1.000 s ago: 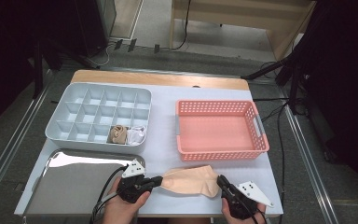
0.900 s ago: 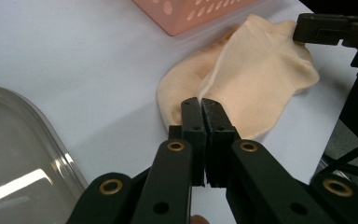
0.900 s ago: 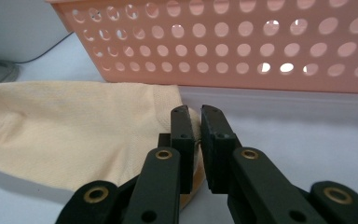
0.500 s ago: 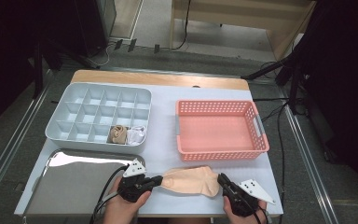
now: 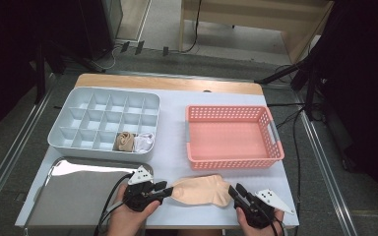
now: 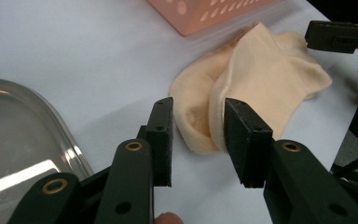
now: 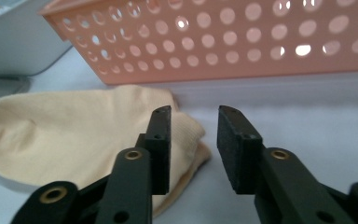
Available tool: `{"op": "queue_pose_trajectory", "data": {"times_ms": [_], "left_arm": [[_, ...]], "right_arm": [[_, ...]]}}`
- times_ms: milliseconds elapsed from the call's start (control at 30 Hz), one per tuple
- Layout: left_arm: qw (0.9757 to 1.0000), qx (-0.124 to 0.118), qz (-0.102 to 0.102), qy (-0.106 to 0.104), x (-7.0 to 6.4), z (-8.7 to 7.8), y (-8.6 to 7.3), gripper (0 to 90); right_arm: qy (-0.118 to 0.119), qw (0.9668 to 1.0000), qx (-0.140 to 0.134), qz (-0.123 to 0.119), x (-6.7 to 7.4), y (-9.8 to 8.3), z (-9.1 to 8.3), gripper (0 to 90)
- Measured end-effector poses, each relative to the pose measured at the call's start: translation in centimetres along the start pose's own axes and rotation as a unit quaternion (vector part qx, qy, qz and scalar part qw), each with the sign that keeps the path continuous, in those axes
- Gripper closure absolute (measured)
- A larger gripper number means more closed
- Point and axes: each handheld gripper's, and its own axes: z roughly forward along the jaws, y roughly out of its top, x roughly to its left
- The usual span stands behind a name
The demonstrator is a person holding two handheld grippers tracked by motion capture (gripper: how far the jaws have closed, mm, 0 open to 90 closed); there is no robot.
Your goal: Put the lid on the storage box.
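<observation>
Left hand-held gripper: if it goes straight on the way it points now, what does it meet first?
Most likely the beige sock. The left hand-held gripper has open jaws that have just been opening, with the sock's near edge right ahead between them. Beyond lies the right hand-held gripper.

Lab: railed test table (image 5: 177, 91), cables (image 5: 295, 147).

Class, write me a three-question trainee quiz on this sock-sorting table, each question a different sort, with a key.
1. True or false: the pink basket holds a sock.
2. How many compartments of the grey organiser are filled? A) none B) two C) five
3. Fill in: the peach sock lies on the table between the left gripper and the ____ gripper.

Key: 1 false, the basket is empty. 2 B, a rolled beige sock and a white one, side by side. 3 right; both grippers' jaws stand apart.
</observation>
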Motion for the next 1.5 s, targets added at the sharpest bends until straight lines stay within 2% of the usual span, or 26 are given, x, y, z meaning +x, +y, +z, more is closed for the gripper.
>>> {"op": "queue_pose_trajectory", "data": {"times_ms": [33, 100, 133, 200, 233, 333, 400, 433, 567, 700, 733, 833, 933, 967, 1000, 1033, 1100, 1167, 1233, 1267, 1367, 1433, 1500], "left_arm": [[1.0, 0.003, -0.001, 0.005, 0.0, 0.1, 0.0, 62.9], [0.9999, 0.011, -0.005, 0.0, 0.0, 0.4, -0.1, 62.3], [0.9997, 0.022, -0.002, 0.009, -0.2, 0.6, -0.1, 62.3], [0.9992, 0.038, 0.001, 0.012, -0.5, 1.0, -0.2, 64.4], [0.9992, 0.036, 0.005, 0.014, -0.6, 1.0, -0.2, 65.4], [0.999, 0.043, 0.011, 0.002, -0.6, 1.2, -0.2, 75.1], [0.999, 0.042, 0.013, -0.009, -0.7, 1.1, -0.3, 84.0], [0.9989, 0.042, 0.011, -0.017, -0.8, 1.0, -0.2, 85.6], [0.9978, 0.039, -0.008, -0.053, -0.6, 0.2, 0.0, 87.0], [0.9952, 0.036, -0.03, -0.085, -0.2, -0.4, 0.4, 87.2], [0.9947, 0.039, -0.031, -0.09, -0.1, -0.4, 0.4, 87.2], [0.9944, 0.046, -0.035, -0.088, -0.2, -0.1, 0.4, 87.1], [0.9959, 0.054, -0.029, -0.067, -0.2, 0.5, 0.1, 85.6], [0.9971, 0.048, -0.025, -0.054, -0.3, 0.6, 0.0, 82.8], [0.9981, 0.041, -0.019, -0.041, -0.3, 0.6, -0.1, 77.4], [0.9986, 0.034, -0.018, -0.036, -0.3, 0.6, -0.1, 73.7], [0.9989, 0.018, -0.019, -0.039, -0.1, 0.3, 0.0, 70.5], [0.9995, 0.0, -0.017, -0.028, -0.1, -0.1, 0.1, 64.9], [0.9993, -0.013, -0.02, -0.03, -0.1, -0.3, 0.2, 65.8], [0.9993, -0.014, -0.018, -0.031, -0.1, -0.3, 0.2, 67.7], [0.9996, 0.0, -0.007, -0.029, -0.4, -0.1, 0.1, 82.7], [0.9995, 0.005, -0.008, -0.029, -0.3, 0.2, 0.1, 89.2], [0.9997, 0.008, -0.01, -0.021, -0.1, 0.4, 0.1, 90.0]], "right_arm": [[-0.004, 1.0, 0.005, -0.001, -0.1, -0.2, 0.1, 63.4], [-0.009, 0.9998, 0.017, 0.006, -0.2, -0.5, 0.3, 62.1], [-0.008, 0.9996, 0.024, 0.011, -0.2, -0.7, 0.5, 62.2], [-0.006, 0.9997, 0.022, 0.004, 0.1, -0.9, 0.6, 62.9], [-0.004, 0.9997, 0.024, 0.002, 0.4, -1.0, 0.6, 63.4], [-0.002, 0.9995, 0.027, -0.018, 1.2, -1.3, 0.8, 70.0], [0.002, 0.9992, 0.033, -0.022, 1.5, -1.3, 0.9, 80.7], [0.01, 0.9992, 0.035, -0.017, 1.5, -1.3, 0.9, 83.1], [0.017, 0.999, 0.04, -0.005, 1.2, -0.8, 0.4, 86.0], [0.029, 0.9991, 0.025, 0.017, 0.6, 0.3, -1.1, 86.5], [0.035, 0.999, 0.022, 0.017, 0.5, 0.6, -1.5, 86.5], [0.036, 0.999, 0.021, 0.013, 0.5, 1.2, -2.2, 86.6], [0.028, 0.9987, 0.042, 0.005, 0.3, 1.0, -1.7, 85.9], [0.026, 0.9985, 0.049, 0.006, 0.1, 0.8, -1.3, 83.8], [0.015, 0.9985, 0.051, 0.008, -0.1, 0.4, -0.9, 81.1], [0.007, 0.9987, 0.049, 0.015, -0.2, 0.2, -0.7, 78.1], [0.016, 0.9988, 0.037, 0.029, -0.7, 0.1, -0.7, 69.3], [0.017, 0.9987, 0.028, 0.039, -0.8, 0.1, -0.9, 64.5], [0.025, 0.9987, 0.023, 0.038, -0.7, -0.1, -0.9, 62.9], [0.021, 0.9987, 0.028, 0.036, -0.6, -0.2, -0.8, 63.2], [0.014, 0.9982, 0.047, 0.033, -0.2, -0.8, -0.4, 66.5], [0.013, 0.9984, 0.046, 0.03, 0.2, -1.1, -0.3, 76.3], [0.012, 0.9981, 0.056, 0.023, 0.5, -1.1, -0.3, 84.4]]}}
